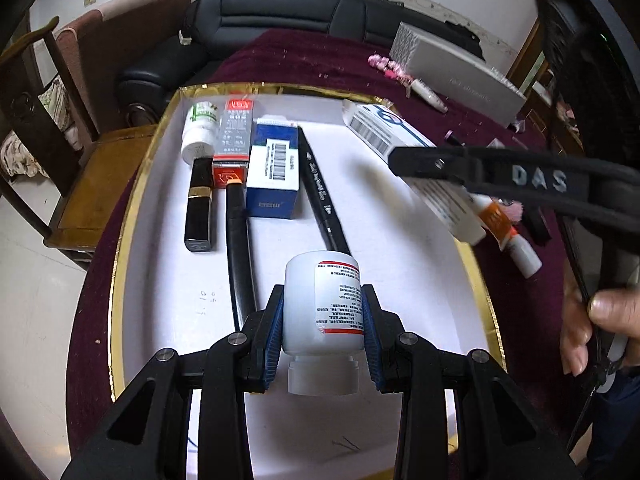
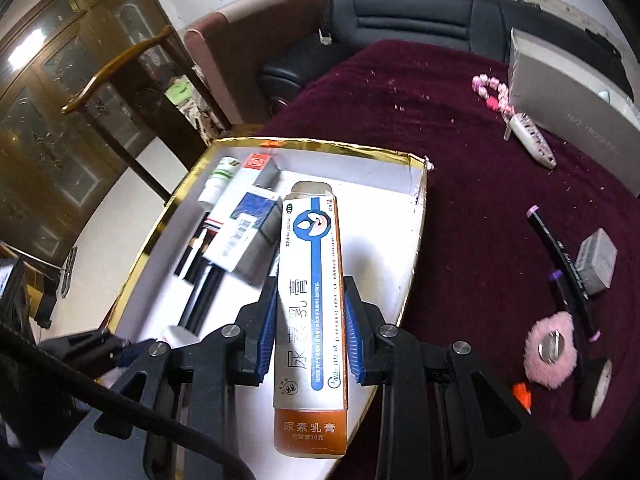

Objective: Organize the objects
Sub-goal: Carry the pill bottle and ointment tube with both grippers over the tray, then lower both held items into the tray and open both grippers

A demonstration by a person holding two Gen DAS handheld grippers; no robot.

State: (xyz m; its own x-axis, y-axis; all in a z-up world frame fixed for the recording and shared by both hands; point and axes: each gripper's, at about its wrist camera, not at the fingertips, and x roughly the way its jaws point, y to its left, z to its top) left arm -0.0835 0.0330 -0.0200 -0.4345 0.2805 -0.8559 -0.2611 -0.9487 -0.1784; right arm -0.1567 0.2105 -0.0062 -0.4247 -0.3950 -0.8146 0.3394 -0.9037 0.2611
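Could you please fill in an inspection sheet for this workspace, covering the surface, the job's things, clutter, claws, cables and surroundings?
Surface: dark red tablecloth, speckled with crumbs.
Job's things: gold-rimmed tray holding a lipstick, blue box, black pen and small bottle.
Clutter: pink puff, grey eraser, purple-capped pen, pink beads outside the tray.
Claws: left claw shut on white bottle; right claw shut on ointment box.
Cables: black cable near the left claw.
Surroundings: black sofa, wooden chair, grey carton.
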